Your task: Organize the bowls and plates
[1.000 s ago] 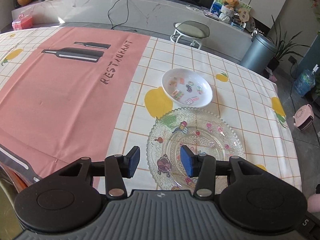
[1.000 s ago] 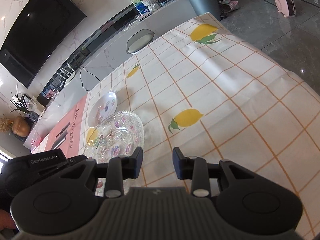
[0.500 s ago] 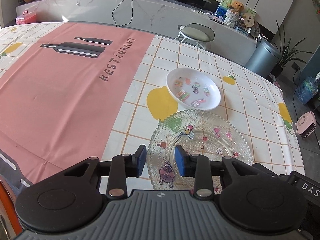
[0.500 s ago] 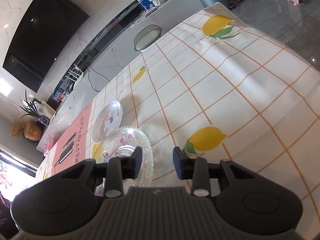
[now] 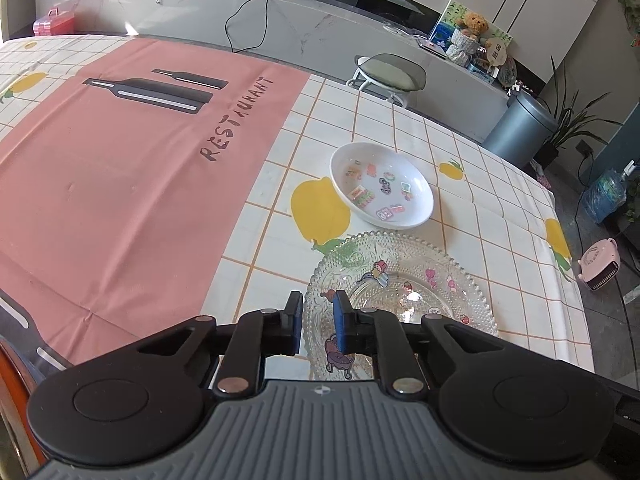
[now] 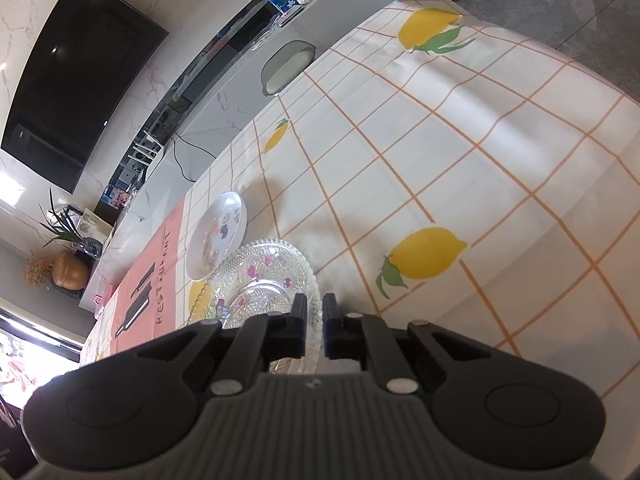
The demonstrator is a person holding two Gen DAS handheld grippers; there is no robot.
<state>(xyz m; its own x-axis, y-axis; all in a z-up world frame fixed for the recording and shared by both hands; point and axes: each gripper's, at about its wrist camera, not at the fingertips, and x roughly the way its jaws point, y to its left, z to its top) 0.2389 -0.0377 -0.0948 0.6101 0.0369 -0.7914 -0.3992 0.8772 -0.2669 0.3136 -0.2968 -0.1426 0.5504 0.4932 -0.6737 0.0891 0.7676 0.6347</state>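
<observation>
On the table (image 5: pixel 400 136), spread with a white checked cloth printed with yellow lemons and a pink "RESTAURANT" panel, a round clear glass plate (image 5: pixel 404 280) lies flat beside a white bowl (image 5: pixel 382 184). That plate is pressed glass with a beaded, scalloped rim and small cartoon stickers showing through it. Smooth and glossy, the bowl is a shallow oval whose long axis runs from the far left toward the near right in the left wrist view; its near edge sits just beside the plate's far rim, and stickers dot its inside. At the plate's near left rim, the left gripper (image 5: pixel 316 320) has blue pads either side of the glass edge, its jaws closing. From the other side, the right gripper (image 6: pixel 314 328) is pinched onto the plate's rim (image 6: pixel 312 320), pads nearly pressed together.
</observation>
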